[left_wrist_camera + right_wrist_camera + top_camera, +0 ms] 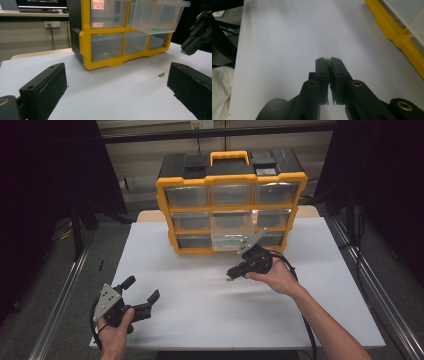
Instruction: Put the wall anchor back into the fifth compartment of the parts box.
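Observation:
A small green piece (327, 60) is pinched between the tips of my right gripper (327, 63), which is shut on it. In the high view the right gripper (234, 273) hangs over the white table, just in front of the yellow and black drawer cabinet (165, 205). One clear drawer (227, 239) in the cabinet's middle column is pulled out, and a green piece (156, 29) lies inside it. Another green piece (161, 74) lies loose on the table. At the table's near left, my left gripper (141, 290) is held open with nothing between its jaws.
The white table top (200, 305) spreads wide between the two grippers. Metal rails (65, 290) run along both sides of the table. The other cabinet drawers (187, 195) are closed. Behind the cabinet is a wall with a socket (52, 24).

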`<state>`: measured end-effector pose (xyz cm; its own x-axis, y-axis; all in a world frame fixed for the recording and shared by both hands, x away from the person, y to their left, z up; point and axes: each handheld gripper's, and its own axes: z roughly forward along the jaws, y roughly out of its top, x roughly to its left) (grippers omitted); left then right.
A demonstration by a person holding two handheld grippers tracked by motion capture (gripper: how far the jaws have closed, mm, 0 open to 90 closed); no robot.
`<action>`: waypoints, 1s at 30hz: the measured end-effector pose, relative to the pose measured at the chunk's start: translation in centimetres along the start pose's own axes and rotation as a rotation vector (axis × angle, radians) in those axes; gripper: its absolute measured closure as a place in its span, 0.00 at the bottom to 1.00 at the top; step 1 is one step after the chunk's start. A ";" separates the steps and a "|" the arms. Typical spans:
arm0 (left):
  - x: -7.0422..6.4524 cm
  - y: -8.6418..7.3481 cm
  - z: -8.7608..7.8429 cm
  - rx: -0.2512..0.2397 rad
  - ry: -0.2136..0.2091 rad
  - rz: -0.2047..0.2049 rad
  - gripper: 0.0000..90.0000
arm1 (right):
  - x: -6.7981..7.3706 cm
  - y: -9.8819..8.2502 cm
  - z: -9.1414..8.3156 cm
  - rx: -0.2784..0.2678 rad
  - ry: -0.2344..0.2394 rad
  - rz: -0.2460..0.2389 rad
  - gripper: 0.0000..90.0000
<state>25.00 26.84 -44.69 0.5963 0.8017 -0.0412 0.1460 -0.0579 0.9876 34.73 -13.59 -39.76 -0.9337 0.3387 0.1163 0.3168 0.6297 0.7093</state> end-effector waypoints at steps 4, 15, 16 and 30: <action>-0.1 0.0 0.0 0.003 0.012 0.003 0.03 | 0.4 0.6 -1.0 -0.040 -0.001 -0.021 0.94; 0.0 0.0 0.0 0.003 0.011 0.005 0.04 | 1.1 2.8 -3.8 -0.148 -0.002 -0.056 0.94; 0.0 0.0 0.0 0.000 0.014 0.002 0.04 | 1.1 3.1 -4.1 -0.163 -0.007 -0.058 0.94; -0.2 0.3 -0.2 -0.013 0.026 -0.004 0.04 | 0.4 7.4 -8.0 -0.221 -0.077 -0.091 0.94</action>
<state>24.76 26.83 -44.36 0.5749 0.8171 -0.0418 0.1380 -0.0465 0.9893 35.34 -14.41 -28.87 -0.9387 0.3449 -0.0019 0.1801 0.4949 0.8501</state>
